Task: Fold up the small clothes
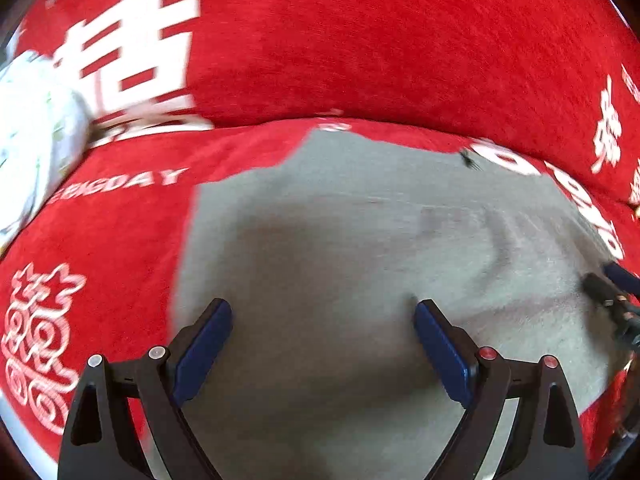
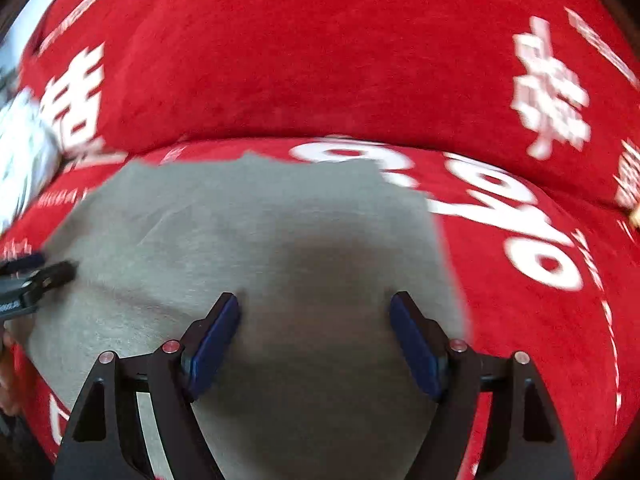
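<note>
flat grey knit garment [image 1: 360, 264] on red sofa cover with white lettering [image 1: 360, 40] | left gripper [image 1: 322, 344] spread wide, empty | right gripper [image 2: 316, 338] spread wide, empty

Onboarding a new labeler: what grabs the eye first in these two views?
The red cover with big white characters fills the whole background of both views. On it, center, lies a flat grey garment, spread out with a ragged far edge. The left gripper and right gripper both hover open above it, side by side; a white bundle sits at the far left.
</note>
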`<state>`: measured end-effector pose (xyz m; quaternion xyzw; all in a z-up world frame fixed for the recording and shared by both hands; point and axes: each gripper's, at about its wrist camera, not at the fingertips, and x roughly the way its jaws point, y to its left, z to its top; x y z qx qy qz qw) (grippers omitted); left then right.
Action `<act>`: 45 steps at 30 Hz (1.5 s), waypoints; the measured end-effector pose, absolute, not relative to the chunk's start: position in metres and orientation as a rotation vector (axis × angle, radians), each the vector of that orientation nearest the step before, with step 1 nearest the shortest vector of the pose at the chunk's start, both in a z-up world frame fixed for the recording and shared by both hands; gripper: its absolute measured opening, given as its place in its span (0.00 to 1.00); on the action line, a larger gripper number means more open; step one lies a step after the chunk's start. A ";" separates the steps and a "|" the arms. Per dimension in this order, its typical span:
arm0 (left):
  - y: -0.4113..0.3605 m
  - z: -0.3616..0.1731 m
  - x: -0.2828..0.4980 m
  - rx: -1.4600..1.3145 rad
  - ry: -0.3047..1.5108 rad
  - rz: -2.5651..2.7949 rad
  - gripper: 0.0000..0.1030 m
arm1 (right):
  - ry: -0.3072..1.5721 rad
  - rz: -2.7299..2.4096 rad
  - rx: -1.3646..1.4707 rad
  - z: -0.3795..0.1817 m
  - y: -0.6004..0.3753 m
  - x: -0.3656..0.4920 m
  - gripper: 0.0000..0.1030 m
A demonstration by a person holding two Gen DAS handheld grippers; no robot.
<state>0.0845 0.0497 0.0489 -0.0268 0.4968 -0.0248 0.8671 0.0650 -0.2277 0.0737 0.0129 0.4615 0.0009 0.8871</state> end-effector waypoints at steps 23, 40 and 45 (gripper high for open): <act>0.122 0.038 -0.053 -0.320 0.961 -0.046 0.91 | 0.874 0.004 0.022 0.070 -0.244 -0.055 0.80; 0.148 -0.005 0.006 -0.921 0.877 -0.220 0.21 | 0.864 0.191 -0.079 0.095 -0.142 0.004 0.80; 0.151 -0.009 -0.004 -0.944 0.823 -0.256 0.17 | 0.961 0.299 -0.012 0.092 -0.099 0.066 0.81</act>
